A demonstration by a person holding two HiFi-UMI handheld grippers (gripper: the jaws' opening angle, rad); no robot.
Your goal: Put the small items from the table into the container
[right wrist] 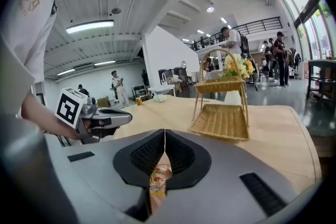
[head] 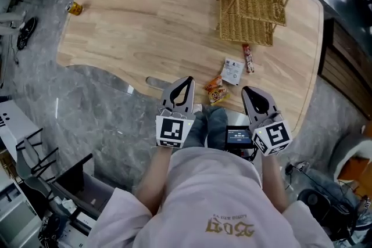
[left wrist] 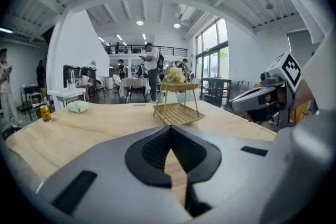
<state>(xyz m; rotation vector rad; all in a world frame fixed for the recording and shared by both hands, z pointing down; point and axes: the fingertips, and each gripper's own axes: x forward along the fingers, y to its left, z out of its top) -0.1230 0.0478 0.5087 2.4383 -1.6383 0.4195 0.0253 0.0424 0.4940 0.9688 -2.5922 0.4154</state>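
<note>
Jaws of the left gripper (head: 186, 79) and right gripper (head: 247, 90) are seen shut and empty beside the orange snack packet (head: 215, 90), which lies at the near edge of the surface (head: 145, 20), well apart from the wicker basket (head: 251, 6), and could be knocked off if approached unopened.

I'm in a large open hall, part lab, part office: mezzanine railing (right wrist: 257, 24), tall windows (left wrist: 212, 55), people (left wrist: 151, 64) among tables (left wrist: 65, 94).

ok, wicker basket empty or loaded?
Empty: both tiers of the wicker basket show bare weave; the snack packets lie on the table.
</note>
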